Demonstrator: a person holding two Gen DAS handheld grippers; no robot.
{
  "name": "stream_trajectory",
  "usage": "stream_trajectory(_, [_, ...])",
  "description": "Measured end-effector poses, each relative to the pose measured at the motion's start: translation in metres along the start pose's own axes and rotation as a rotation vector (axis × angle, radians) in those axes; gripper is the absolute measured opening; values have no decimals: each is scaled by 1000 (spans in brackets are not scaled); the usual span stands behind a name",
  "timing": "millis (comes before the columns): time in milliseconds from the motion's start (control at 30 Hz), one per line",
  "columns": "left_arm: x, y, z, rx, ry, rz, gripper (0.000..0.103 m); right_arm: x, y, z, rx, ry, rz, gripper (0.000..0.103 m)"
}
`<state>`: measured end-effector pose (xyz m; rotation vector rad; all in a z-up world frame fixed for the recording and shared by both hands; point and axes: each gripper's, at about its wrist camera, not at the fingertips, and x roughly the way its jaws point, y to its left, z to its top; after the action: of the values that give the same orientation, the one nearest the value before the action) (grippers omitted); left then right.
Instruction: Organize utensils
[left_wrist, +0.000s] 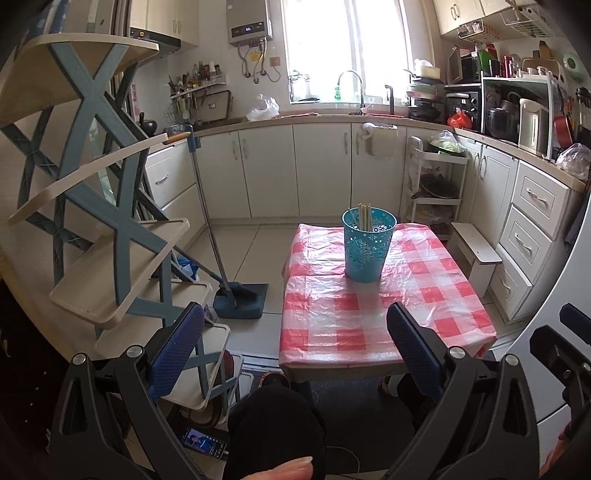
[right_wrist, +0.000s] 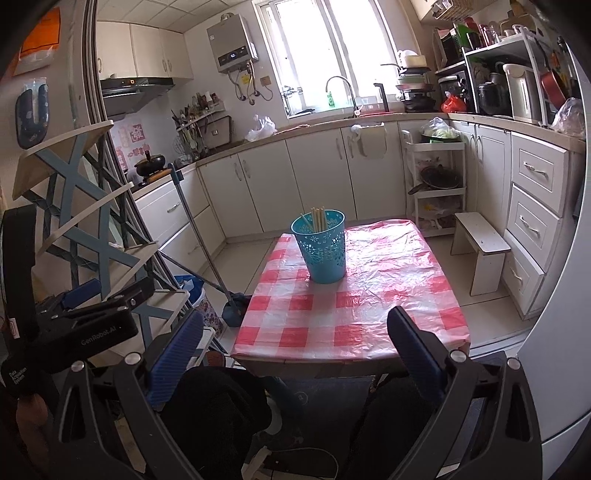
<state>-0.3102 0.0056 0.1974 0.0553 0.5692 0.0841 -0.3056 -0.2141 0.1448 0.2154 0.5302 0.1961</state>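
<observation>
On the bench (left_wrist: 369, 332), toward its far end, the teal cup (left_wrist: 368, 245) stands upright with the chopsticks (left_wrist: 364, 216) already standing inside it, and you can see no other utensil lying loose on the checked cloth in either view. Your left gripper (left_wrist: 293, 347) and right gripper (right_wrist: 295, 347) both hang back over your lap short of the near edge, fingers spread wide apart and holding nothing. Judging from this, the sorting looks finished or very nearly so, with nothing visible left for you to gather.
</observation>
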Motion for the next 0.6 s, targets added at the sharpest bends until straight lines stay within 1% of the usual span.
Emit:
stream_trajectory(267, [-26, -3, -6, 16, -33, -5, 95, -19, 4, -6, 27, 2, -6, 95])
stream_trajectory(600, [-51, -7, -11, 24, -56, -21, 95, -35, 12, -13, 5, 12, -11, 95])
